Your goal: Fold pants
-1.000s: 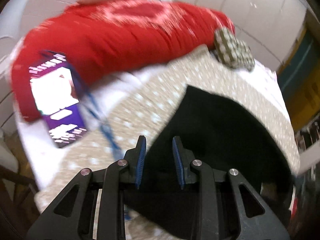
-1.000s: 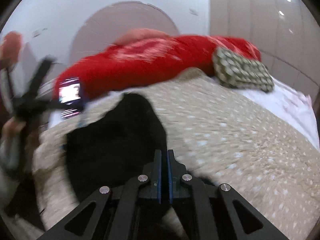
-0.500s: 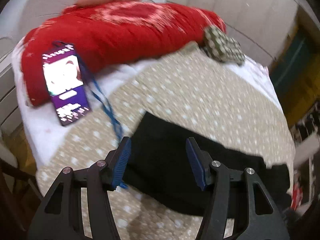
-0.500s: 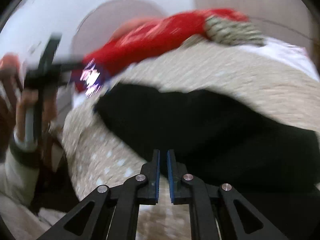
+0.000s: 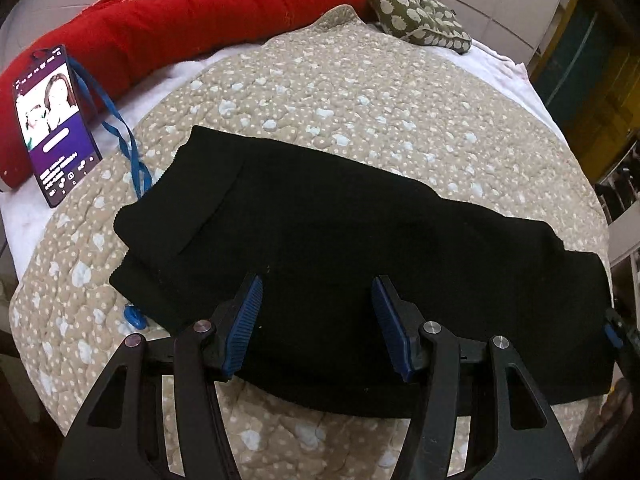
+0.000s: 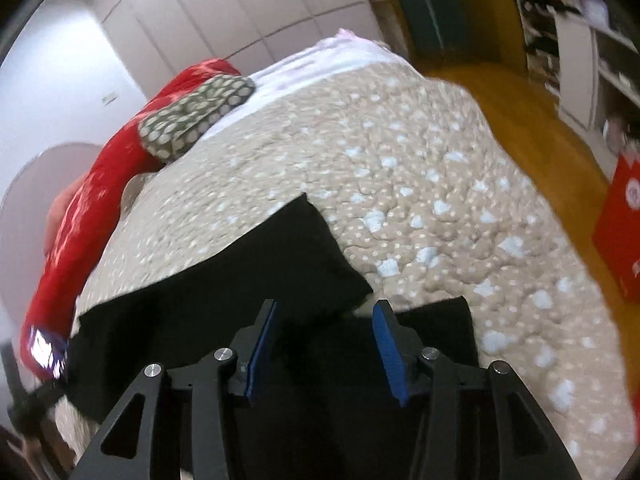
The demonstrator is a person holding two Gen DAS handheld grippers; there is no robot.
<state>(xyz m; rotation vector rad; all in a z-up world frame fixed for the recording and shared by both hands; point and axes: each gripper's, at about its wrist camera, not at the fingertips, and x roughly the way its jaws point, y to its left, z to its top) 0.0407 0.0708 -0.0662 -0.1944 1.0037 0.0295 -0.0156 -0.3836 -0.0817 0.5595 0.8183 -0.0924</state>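
Observation:
Black pants point(image 5: 340, 240) lie flat and folded lengthwise across a beige spotted quilt point(image 5: 360, 92), waistband end at the left. My left gripper point(image 5: 316, 320) is open and empty, hovering over the near edge of the pants. My right gripper point(image 6: 324, 336) is open and empty over the leg end of the pants point(image 6: 240, 280), where two cuff corners lie apart on the quilt point(image 6: 440, 184). A bit of the right gripper point(image 5: 614, 336) shows at the far right of the left wrist view.
A lit phone point(image 5: 54, 124) with a blue lanyard point(image 5: 124, 136) lies left of the pants. A red blanket point(image 5: 200, 12) and a green spotted pillow point(image 5: 416, 20) sit at the back. Wood floor point(image 6: 520, 112) and a red box point(image 6: 620, 232) lie beyond the bed's right edge.
The pants were laid down flat on the quilt. My right gripper let go of the fabric and opened. My left gripper opened wider and drew back over the near edge.

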